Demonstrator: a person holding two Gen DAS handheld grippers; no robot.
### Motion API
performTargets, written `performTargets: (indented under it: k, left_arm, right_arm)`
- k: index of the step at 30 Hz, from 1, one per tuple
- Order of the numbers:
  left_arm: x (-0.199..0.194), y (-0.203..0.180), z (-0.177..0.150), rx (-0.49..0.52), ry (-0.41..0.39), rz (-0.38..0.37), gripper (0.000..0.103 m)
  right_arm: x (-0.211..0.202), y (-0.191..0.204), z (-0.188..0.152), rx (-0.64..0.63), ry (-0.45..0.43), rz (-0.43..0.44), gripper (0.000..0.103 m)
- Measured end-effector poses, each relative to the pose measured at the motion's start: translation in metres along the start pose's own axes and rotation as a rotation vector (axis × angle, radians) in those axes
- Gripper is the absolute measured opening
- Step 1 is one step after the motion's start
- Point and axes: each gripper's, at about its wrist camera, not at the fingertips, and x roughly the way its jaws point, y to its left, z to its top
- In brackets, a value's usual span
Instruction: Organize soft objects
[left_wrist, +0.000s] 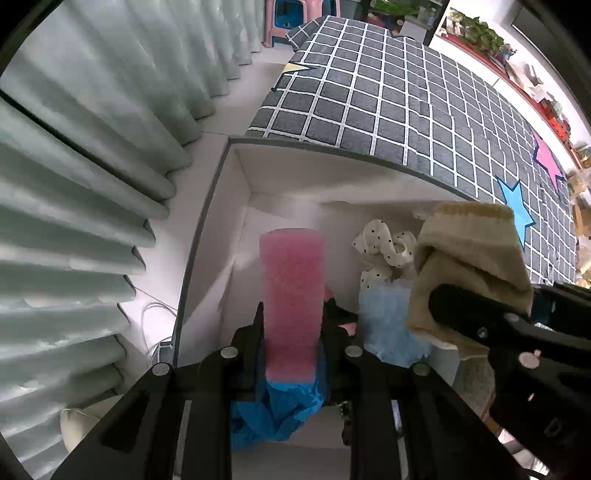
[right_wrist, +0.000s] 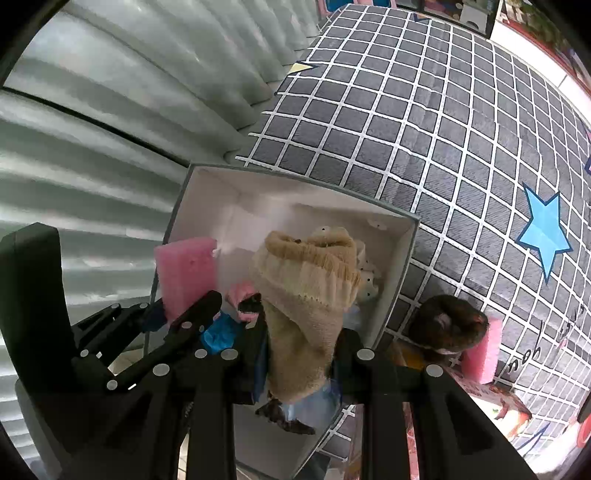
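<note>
Two grips were live at once, and that was your main risk. On the left, your left gripper (left_wrist: 291, 332) was clamped on the pink sponge (left_wrist: 291, 295), which stood upright over the left part of the white box (left_wrist: 236, 229). That sponge looked squashy and was pinched only at its lower end, so it could have tipped on release and landed leaning on the box wall, or bounced out towards the curtain (left_wrist: 92, 166). A blue crumpled sheet (left_wrist: 273, 410) sat at the foot of the sponge between the jaws; you could have dragged it along by mistake.

Further right, the polka-dot fabric (left_wrist: 384, 251) and the pale blue soft piece (left_wrist: 388, 325) already lay in the box. Your right gripper (right_wrist: 301, 354) was clamped on the beige sock (right_wrist: 306, 291), held above them. Both grippers were close together over one small box, so a knock between them could have shaken either item loose.

Much was hard to read. The box floor was mostly covered. A small pink and dark thing (right_wrist: 245, 299) between the grippers was unclear. At the far right, on the checked bedspread (right_wrist: 424, 129), a dark brown item (right_wrist: 447, 325) and a second pink sponge (right_wrist: 484, 350) waited outside the box, partly cut off by the gripper frame.
</note>
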Motion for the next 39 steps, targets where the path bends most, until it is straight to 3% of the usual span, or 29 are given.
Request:
performTargets:
  k: [14, 21, 22, 24, 26, 27, 28, 32, 33, 34, 36, 39]
  left_arm:
    - [0.017, -0.002, 0.003, -0.009, 0.029, 0.012, 0.024]
    - [0.017, -0.004, 0.0, 0.001, 0.017, -0.023, 0.025]
    - [0.017, -0.004, 0.0, 0.001, 0.017, -0.036, 0.027]
    - [0.015, -0.004, 0.0, 0.0, 0.012, -0.04, 0.053]
    - [0.01, -0.002, -0.002, -0.001, -0.005, -0.034, 0.071]
    - [0.008, -0.002, -0.003, -0.002, -0.012, -0.034, 0.078]
    - [0.006, -0.002, -0.003, -0.002, -0.02, -0.035, 0.08]
    - [0.0, 0.001, -0.006, 0.001, -0.028, -0.028, 0.082]
    - [0.0, 0.002, -0.006, -0.003, -0.028, -0.035, 0.087]
    - [-0.001, 0.003, -0.007, -0.012, -0.03, -0.043, 0.09]
    - [-0.003, 0.007, -0.008, -0.032, -0.035, -0.044, 0.102]
    - [-0.003, 0.01, -0.008, -0.053, -0.032, -0.058, 0.103]
  right_arm:
    - [0.013, -0.001, 0.005, -0.023, 0.007, -0.009, 0.028]
    - [0.018, 0.0, 0.003, -0.029, 0.027, 0.004, 0.028]
    - [0.018, 0.0, 0.003, -0.03, 0.029, 0.008, 0.028]
    - [0.018, 0.0, 0.003, -0.027, 0.031, 0.01, 0.029]
    - [0.016, 0.0, 0.003, -0.028, 0.023, 0.013, 0.052]
    - [0.015, -0.001, 0.003, -0.03, 0.019, 0.014, 0.059]
    - [0.013, 0.0, 0.003, -0.032, 0.011, 0.014, 0.064]
    - [0.006, 0.0, 0.003, -0.03, 0.0, 0.005, 0.066]
    - [0.005, 0.0, 0.004, -0.026, -0.002, 0.002, 0.071]
    - [0.003, -0.001, 0.004, -0.022, -0.005, -0.003, 0.086]
    - [-0.001, -0.004, 0.005, -0.016, -0.016, -0.012, 0.088]
    - [-0.01, -0.011, 0.004, 0.007, -0.022, -0.002, 0.088]
